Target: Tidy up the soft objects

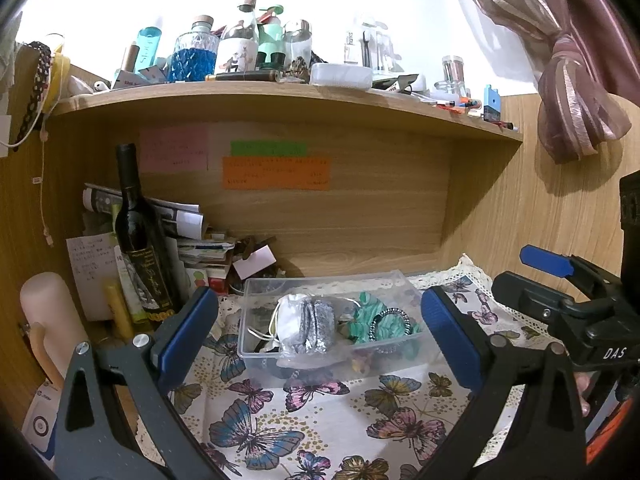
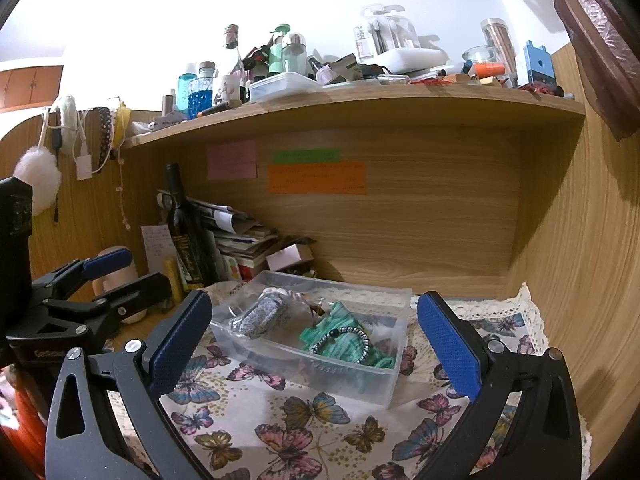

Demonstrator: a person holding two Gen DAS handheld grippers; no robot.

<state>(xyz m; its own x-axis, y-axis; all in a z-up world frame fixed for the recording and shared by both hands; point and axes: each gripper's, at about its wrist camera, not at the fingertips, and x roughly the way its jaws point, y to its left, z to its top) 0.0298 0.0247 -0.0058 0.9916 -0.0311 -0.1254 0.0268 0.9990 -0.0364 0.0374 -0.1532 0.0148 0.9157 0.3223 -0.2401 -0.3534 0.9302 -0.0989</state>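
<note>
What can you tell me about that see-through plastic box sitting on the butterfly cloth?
The clear plastic box is a shallow, lidless rectangular tub standing flat on the butterfly-print cloth, in front of the wooden back panel. Inside lie a white and grey glittery pouch, green fabric and a beaded bracelet on top of it. Neither gripper touches it.

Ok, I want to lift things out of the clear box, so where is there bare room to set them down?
Free: the butterfly-print cloth in front of the clear plastic box, and right of it. Crowded: left, by the dark wine bottle and paper stack.
</note>
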